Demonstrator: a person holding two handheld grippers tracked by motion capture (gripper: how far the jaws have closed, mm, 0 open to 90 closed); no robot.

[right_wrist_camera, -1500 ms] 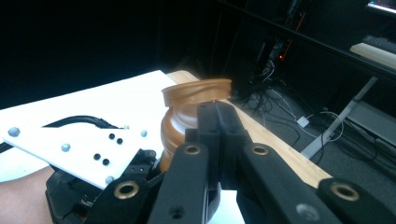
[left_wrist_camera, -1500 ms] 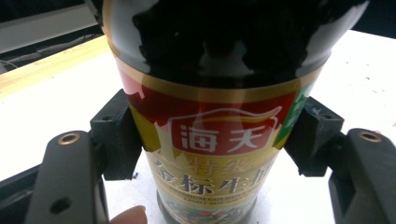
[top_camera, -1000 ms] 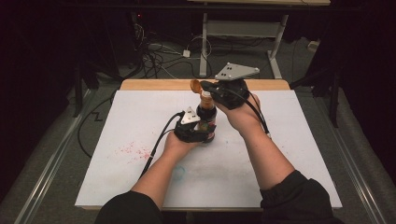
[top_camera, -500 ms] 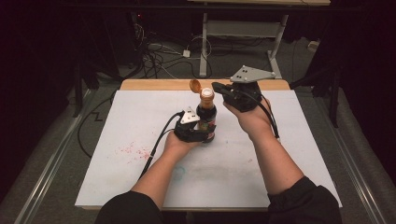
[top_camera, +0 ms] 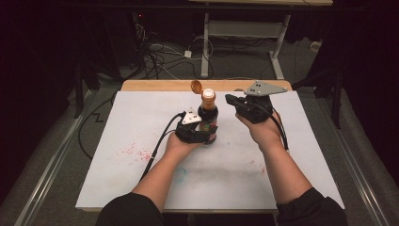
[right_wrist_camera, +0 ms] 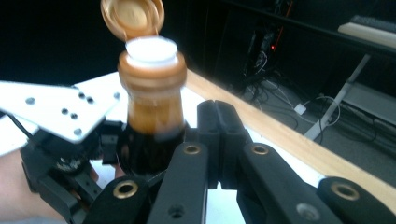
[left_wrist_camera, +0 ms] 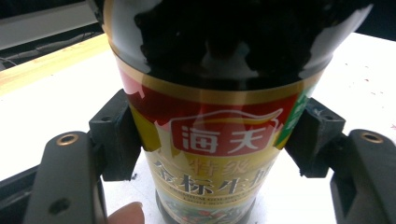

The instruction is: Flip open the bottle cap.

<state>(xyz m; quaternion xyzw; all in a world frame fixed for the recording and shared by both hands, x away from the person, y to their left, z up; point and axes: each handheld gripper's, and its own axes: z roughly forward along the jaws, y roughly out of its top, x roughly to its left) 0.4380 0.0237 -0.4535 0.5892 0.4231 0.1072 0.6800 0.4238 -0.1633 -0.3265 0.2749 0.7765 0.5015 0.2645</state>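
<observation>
My right gripper (top_camera: 231,99) has drawn away from the bottle (top_camera: 207,117) toward three o'clock, jaws closed and empty. My left gripper (top_camera: 195,135) clamps the bottle upright at table centre. Its cap (top_camera: 196,86) is flipped open; pouring looks next.

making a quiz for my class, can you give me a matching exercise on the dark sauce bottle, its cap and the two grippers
Things:
1. dark glass sauce bottle with red and gold label
2. orange flip cap
3. left gripper
4. right gripper

States:
A. jaws shut, empty, beside the bottle neck
B. flipped open, hinged back
C. standing upright on the white table
D. clamped on the bottle's label

Pairs: 1-C, 2-B, 3-D, 4-A
</observation>
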